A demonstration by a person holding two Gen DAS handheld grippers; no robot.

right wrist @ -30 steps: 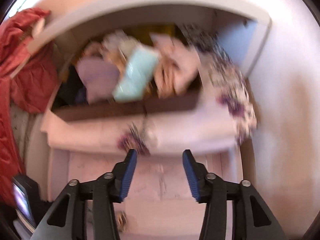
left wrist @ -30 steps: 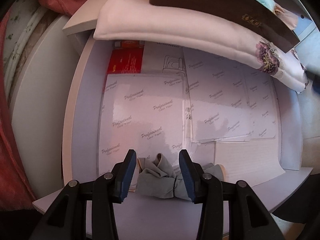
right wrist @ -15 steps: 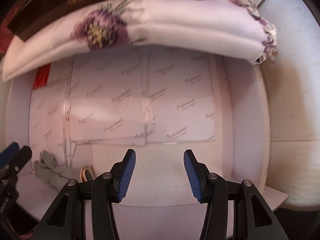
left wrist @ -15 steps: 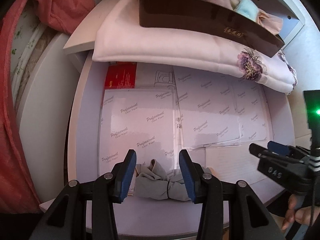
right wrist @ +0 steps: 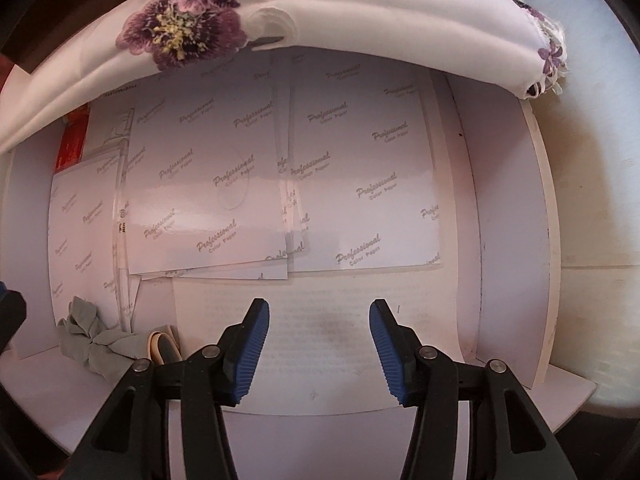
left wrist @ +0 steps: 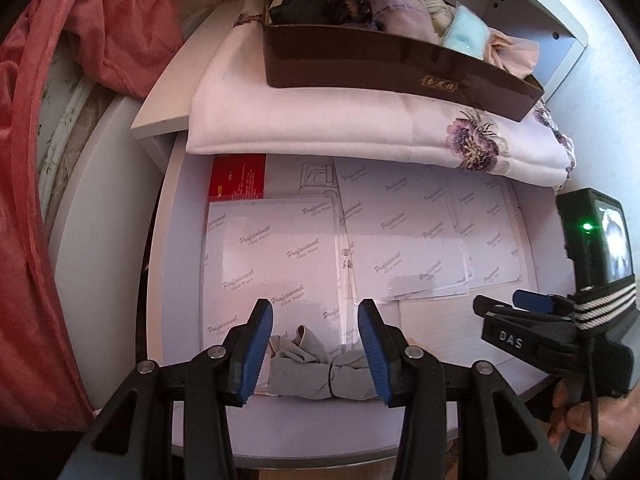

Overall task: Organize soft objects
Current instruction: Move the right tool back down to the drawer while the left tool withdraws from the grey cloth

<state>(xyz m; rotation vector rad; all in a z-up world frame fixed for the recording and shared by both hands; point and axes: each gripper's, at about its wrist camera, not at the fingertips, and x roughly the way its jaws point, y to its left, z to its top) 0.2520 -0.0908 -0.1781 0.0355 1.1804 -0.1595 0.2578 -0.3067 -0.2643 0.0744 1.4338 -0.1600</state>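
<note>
A crumpled grey-green knotted cloth lies at the front of the white shelf, on sheets of glossy paper. My left gripper is open, its blue pads on either side of the cloth and just above it. The cloth also shows low left in the right wrist view. My right gripper is open and empty over a plain sheet, to the right of the cloth; it shows at the right edge of the left wrist view. A brown box holding several folded soft items sits on a folded floral white blanket above.
Several "Professional" photo paper sheets cover the shelf, with a red card at the back left. Pink-red fabric hangs on the left. A white wall panel bounds the shelf on the right. A tan band lies beside the cloth.
My right gripper swung down from facing the box to the shelf, right of the cloth. My left gripper pulled back slightly, staying open around the cloth.
</note>
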